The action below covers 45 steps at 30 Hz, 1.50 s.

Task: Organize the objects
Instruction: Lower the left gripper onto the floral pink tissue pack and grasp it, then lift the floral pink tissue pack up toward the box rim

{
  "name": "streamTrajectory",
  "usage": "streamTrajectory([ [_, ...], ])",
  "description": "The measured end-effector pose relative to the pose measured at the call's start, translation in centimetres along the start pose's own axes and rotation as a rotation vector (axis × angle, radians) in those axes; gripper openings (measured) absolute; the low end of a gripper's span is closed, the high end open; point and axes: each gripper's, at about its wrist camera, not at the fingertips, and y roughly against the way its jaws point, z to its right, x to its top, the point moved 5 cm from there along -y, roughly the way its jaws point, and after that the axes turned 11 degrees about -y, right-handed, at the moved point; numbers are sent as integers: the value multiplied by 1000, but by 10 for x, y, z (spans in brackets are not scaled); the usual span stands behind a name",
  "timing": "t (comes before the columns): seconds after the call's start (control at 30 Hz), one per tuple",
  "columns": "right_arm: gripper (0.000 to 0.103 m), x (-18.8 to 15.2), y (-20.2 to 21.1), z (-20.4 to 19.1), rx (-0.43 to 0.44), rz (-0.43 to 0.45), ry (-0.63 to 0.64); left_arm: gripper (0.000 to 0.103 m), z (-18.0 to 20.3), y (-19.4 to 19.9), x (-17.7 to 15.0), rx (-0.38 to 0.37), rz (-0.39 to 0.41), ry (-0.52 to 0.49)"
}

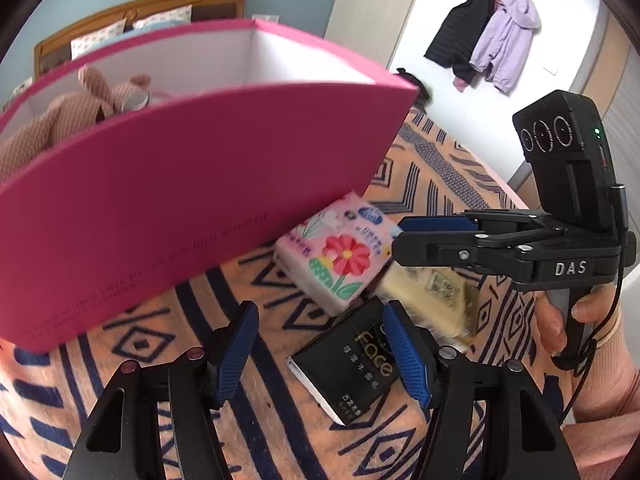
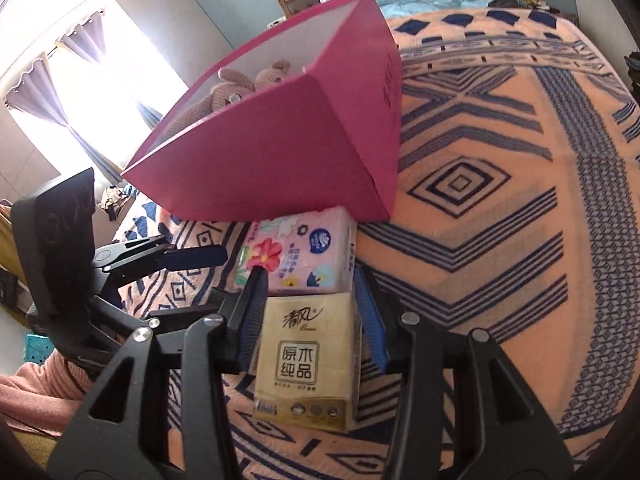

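right gripper [image 2: 308,316] fingers part-open, straddling the yellow tissue pack [image 2: 306,360] on the bed blanket [image 2: 500,184] — contact unclear. left gripper [image 1: 320,352] released; black pack [image 1: 352,364] at its 3 o'clock finger.

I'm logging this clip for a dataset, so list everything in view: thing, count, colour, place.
box: 1, pink, on the bedspread
knitted toy: 1, tan, inside box
floral tissue pack: 1, pink, before the box
yellow tissue pack: 1, between right jaws
black tissue pack: 1, by left jaws
bedspread: 1, orange and navy
jackets: 2, black, lilac, on wall
left gripper: black, open
right gripper: black, straddling yellow pack
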Motion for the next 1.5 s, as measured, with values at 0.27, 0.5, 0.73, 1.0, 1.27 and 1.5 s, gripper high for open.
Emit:
streamTrajectory([
  [0.27, 47, -15, 5, -7, 48, -43, 10, 64, 10, 1, -8, -43, -11, -28],
  [0.5, 47, 11, 1, 5, 19, 13, -34, 64, -5, -2, 11, -54, 7, 54],
  [0.73, 47, 14, -13, 2, 38, -25, -38, 46, -5, -24, 20, -79, -29, 101],
  [1.0, 38, 7, -6, -2, 36, -13, -27, 39, -2, -24, 24, -95, -13, 103],
  [1.27, 37, -4, 6, -17, 16, 15, 18, 39, 2, -11, 27, -73, 20, 79],
  [1.5, 38, -8, 17, -28, 24, 45, 41, 39, 9, 4, 31, -45, 49, 55],
])
